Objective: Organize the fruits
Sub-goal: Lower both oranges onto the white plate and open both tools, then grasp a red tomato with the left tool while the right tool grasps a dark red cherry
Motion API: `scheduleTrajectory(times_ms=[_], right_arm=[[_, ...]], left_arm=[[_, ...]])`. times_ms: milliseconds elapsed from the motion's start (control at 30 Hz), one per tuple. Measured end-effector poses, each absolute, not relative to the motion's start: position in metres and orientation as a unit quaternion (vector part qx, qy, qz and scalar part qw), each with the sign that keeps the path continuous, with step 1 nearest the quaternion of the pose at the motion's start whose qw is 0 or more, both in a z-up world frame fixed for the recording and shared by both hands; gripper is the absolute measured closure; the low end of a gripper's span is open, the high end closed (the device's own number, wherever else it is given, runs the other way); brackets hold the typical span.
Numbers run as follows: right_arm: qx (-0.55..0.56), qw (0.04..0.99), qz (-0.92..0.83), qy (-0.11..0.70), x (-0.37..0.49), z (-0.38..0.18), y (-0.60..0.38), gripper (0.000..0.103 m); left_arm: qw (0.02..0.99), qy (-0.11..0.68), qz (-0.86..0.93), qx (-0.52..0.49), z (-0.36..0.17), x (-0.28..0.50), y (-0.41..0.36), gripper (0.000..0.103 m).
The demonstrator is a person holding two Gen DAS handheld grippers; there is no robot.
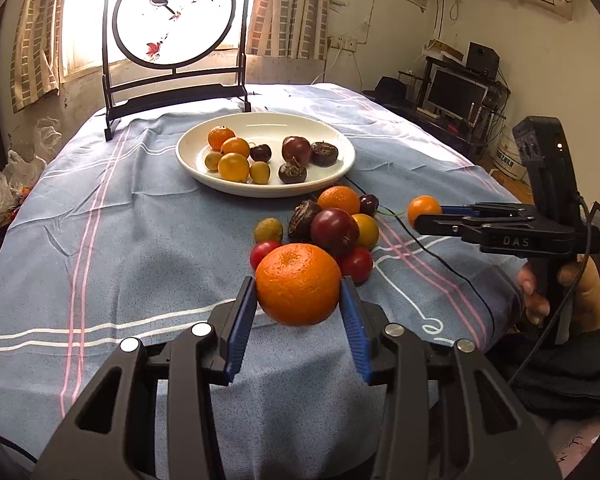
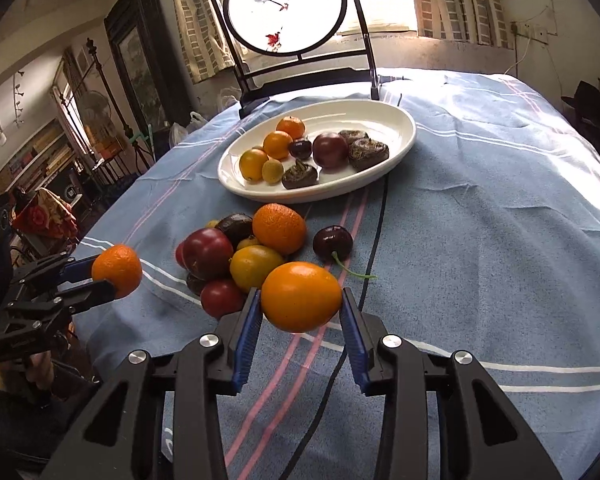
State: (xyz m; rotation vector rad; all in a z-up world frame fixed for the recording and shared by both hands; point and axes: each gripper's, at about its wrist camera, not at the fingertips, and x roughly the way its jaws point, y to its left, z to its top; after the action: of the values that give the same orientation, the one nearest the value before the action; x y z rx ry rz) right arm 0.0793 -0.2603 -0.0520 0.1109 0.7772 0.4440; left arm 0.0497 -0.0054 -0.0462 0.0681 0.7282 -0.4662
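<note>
A table under a blue striped cloth (image 1: 140,216) fills the room's middle, with a round painted screen (image 1: 174,20) standing at its far edge before a bright window.

My left claw (image 1: 299,304) is clamped on a mandarin (image 1: 298,284), both blue pads pressing its sides; the fruit sits at my fingertips, clear of the cloth, its dimpled stem end turned up and toward the far edge. My right claw (image 2: 301,304) is closed on a smooth orange (image 2: 301,296), whose long axis runs across from pad to pad; it hangs at the tips, above the cloth.

Just beyond both claws lies the loose pile (image 1: 332,228) of fruit, mid-table: plums, tomatoes, an orange, dark water chestnuts. A cherry (image 2: 333,243) lies just beside it, stem pointing toward the near edge. Farther on, toward the screen, the white plate (image 1: 340,140) holds small oranges grouped on one side and dark fruit on the other.
</note>
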Motion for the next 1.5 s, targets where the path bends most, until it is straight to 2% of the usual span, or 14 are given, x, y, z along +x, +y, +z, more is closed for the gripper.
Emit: scheduleTrajectory(times_ms=[167,333,733,800,833,933,1100,1200,1433,1467,1500], right_arm=[[0.046,0.914,0.214,0.341,0.096,-0.012,-0.267,0.064],[0.053,0.914,0.222,0.334,0.15,0.008,-0.262,0.064],[0.062,0.904,0.204,0.372,0.286,-0.021,-0.218,0.063],[0.059,0.911,0.197,0.359,0.289,-0.019,-0.217,0.056],[0.059,0.915,0.19,0.352,0.288,-0.016,-0.218,0.045],[0.062,0.915,0.194,0.347,0.274,-0.009,-0.221,0.045],[0.039,0.917,0.205,0.341,0.221,-0.007,-0.228,0.045],[0.042,0.916,0.211,0.337,0.182,-0.013,-0.239,0.045],[0.089,0.91,0.219,0.342,0.113,-0.05,-0.269,0.041],[0.091,0.909,0.217,0.343,0.109,-0.054,-0.271,0.041],[0.093,0.908,0.216,0.346,0.106,-0.058,-0.271,0.041]], left_arm=[[0.913,0.336,-0.23,0.021,-0.028,0.074,-0.006,0.062],[0.918,0.329,-0.22,0.02,-0.015,0.125,-0.018,0.062],[0.916,0.363,-0.171,0.029,-0.031,0.269,-0.042,0.061],[0.914,0.366,-0.171,0.02,-0.033,0.278,-0.04,0.06],[0.914,0.368,-0.171,0.011,-0.034,0.281,-0.038,0.059],[0.915,0.367,-0.166,-0.011,-0.029,0.277,-0.027,0.047],[0.917,0.353,-0.182,0.015,-0.014,0.231,-0.021,0.043],[0.915,0.352,-0.19,0.044,-0.017,0.187,-0.019,0.035],[0.886,0.398,-0.215,0.105,-0.061,0.118,-0.008,0.036],[0.882,0.402,-0.216,0.115,-0.067,0.114,-0.009,0.04],[0.879,0.408,-0.215,0.124,-0.072,0.113,-0.011,0.051]])
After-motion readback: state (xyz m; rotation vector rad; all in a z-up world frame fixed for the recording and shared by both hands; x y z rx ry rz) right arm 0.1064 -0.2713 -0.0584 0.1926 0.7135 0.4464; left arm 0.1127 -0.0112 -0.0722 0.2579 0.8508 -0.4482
